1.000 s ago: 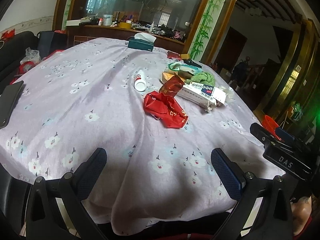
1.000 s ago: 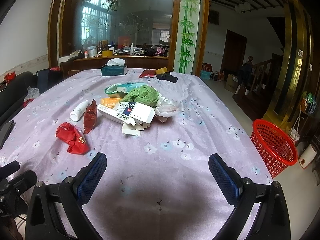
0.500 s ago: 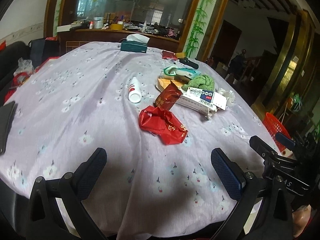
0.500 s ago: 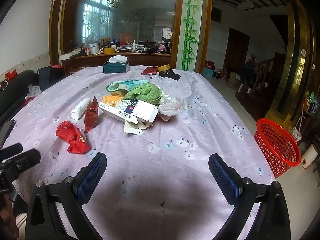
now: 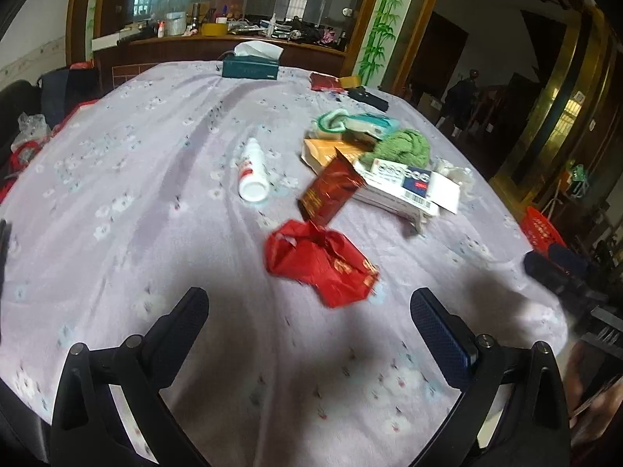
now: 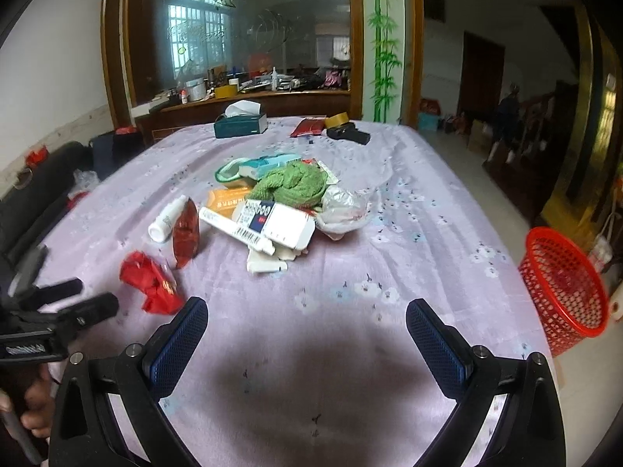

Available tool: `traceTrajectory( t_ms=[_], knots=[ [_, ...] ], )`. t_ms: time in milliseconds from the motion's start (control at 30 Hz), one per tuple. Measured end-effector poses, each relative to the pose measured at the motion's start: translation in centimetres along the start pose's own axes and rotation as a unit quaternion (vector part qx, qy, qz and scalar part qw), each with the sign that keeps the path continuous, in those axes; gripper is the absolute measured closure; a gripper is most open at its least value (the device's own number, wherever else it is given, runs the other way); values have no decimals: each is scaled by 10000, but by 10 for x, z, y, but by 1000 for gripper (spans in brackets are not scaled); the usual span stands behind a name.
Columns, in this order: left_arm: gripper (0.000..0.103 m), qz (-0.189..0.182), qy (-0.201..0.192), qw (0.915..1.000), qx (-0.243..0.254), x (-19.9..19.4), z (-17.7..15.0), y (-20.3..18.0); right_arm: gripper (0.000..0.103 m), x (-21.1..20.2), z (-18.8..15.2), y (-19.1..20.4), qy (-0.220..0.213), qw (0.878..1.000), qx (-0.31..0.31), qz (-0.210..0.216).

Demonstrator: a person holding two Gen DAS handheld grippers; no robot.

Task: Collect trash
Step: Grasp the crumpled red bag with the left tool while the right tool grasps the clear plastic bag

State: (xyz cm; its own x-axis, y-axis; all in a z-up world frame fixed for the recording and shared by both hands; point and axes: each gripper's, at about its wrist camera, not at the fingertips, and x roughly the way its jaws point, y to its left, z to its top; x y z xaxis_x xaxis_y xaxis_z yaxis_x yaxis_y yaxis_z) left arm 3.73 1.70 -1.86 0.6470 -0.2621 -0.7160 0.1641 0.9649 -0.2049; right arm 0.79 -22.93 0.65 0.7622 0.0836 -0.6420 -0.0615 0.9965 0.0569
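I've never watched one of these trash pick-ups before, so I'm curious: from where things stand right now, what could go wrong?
The crumpled red wrapper lies flat on the loose tablecloth, so the open left gripper might pinch cloth along with it. Tugging that cloth could roll the white bottle lying on its side. The red basket stands on the floor beyond the table edge, so a light wrapper might miss it when dropped.

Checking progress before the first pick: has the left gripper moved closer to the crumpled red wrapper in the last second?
Yes. In the left wrist view the red wrapper now lies nearer the left gripper, and the tissue box beyond also looms closer: it moved forward over the table.
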Motion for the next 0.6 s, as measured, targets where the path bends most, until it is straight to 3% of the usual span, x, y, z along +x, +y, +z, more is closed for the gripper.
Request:
traceTrajectory(
  t_ms=[133, 200, 267, 367, 500, 600],
  knots=[
    [6, 181, 23, 9998, 69, 12, 11, -1, 1, 14, 22, -20, 317, 9974, 354, 548],
    [16, 158, 144, 9998, 62, 22, 17, 0, 4, 26, 33, -29, 511, 9946, 534, 726],
    [33, 112, 292, 9995, 85, 33, 21, 0, 10, 42, 44, -37, 660, 9920, 686, 834],
    [34, 75, 419, 9991, 79, 48, 27, -1, 18, 63, 53, -46, 876, 9879, 889, 920],
    [35, 64, 459, 9987, 210, 58, 30, -6, 20, 91, 65, -57, 1062, 9827, 1182, 955],
    [46, 109, 529, 9979, 370, 67, 30, -13, 22, 108, 75, -60, 1104, 9829, 1215, 838]
  ],
)
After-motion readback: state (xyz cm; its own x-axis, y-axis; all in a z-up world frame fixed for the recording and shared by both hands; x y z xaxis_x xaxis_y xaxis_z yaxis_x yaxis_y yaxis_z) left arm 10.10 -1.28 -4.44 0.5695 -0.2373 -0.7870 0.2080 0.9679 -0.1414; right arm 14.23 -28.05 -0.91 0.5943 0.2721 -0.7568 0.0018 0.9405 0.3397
